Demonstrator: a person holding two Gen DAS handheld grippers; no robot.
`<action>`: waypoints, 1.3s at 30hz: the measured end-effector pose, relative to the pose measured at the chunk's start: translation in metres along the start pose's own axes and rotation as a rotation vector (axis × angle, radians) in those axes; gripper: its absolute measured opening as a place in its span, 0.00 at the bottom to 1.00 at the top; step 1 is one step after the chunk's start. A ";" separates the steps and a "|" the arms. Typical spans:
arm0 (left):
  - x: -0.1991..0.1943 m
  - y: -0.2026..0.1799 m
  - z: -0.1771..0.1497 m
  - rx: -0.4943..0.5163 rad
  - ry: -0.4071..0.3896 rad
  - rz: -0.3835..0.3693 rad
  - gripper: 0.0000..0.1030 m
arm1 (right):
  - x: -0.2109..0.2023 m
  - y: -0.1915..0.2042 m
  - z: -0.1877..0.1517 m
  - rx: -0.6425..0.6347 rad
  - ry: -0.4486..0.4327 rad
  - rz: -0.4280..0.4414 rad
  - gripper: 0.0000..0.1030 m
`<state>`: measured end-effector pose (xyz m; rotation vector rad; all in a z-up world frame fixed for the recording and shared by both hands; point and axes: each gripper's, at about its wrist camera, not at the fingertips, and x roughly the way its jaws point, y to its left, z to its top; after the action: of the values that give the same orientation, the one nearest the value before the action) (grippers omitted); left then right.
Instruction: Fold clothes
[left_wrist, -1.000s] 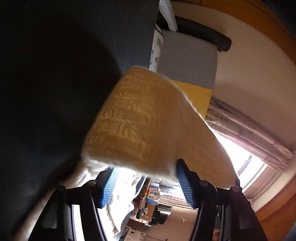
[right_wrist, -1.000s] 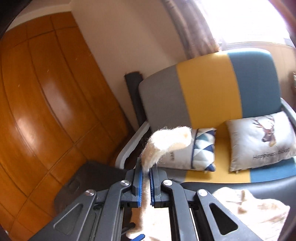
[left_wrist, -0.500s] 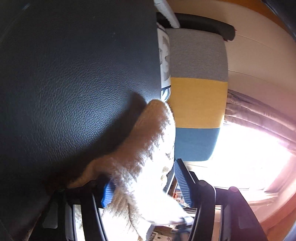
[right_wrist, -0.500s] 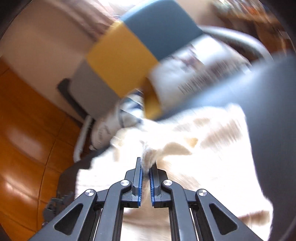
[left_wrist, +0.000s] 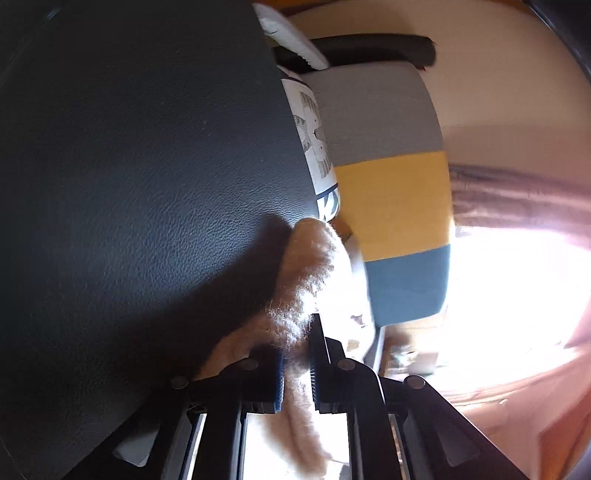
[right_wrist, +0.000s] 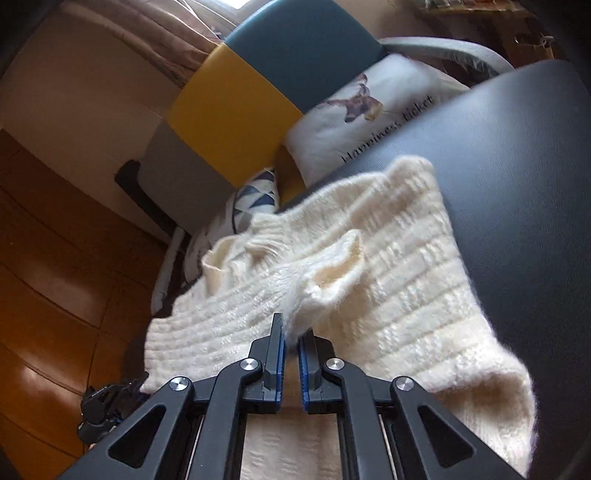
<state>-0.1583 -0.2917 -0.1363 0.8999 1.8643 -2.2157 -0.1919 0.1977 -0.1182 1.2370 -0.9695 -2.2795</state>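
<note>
A cream knitted sweater (right_wrist: 399, 280) lies spread over a dark leather surface (right_wrist: 517, 177). Its sleeve cuff (right_wrist: 332, 273) stands up just ahead of my right gripper (right_wrist: 291, 336), which is shut on the sleeve fabric. In the left wrist view a fuzzy fold of the same sweater (left_wrist: 314, 273) rises from between the fingers of my left gripper (left_wrist: 297, 354), which is shut on it. The fold rests against the dark leather surface (left_wrist: 147, 184), and the camera is rolled sideways. The body of the sweater is hidden in this view.
A grey, yellow and blue sofa (right_wrist: 236, 103) stands behind the surface with a deer-print pillow (right_wrist: 373, 122) and a triangle-pattern pillow (right_wrist: 255, 195). Wooden panels (right_wrist: 55, 266) fill the left. A bright window (left_wrist: 517, 288) and curtain (left_wrist: 517, 192) glare in the left wrist view.
My left gripper has shut on a fold of the sweater that earlier hung loose between its open fingers. My right gripper has swung down with the sleeve over the spread sweater.
</note>
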 end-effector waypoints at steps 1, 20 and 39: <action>0.003 0.002 0.000 0.005 0.008 0.020 0.11 | 0.000 -0.004 -0.002 0.007 0.001 0.002 0.05; -0.023 -0.006 0.026 0.207 0.159 -0.008 0.17 | 0.004 0.008 -0.002 -0.230 -0.019 -0.231 0.07; 0.082 -0.028 0.105 0.382 0.410 0.071 0.39 | 0.001 0.010 0.002 -0.315 0.011 -0.215 0.08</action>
<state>-0.2762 -0.3589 -0.1453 1.5611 1.5232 -2.5378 -0.1938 0.1903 -0.1108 1.2627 -0.4649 -2.4646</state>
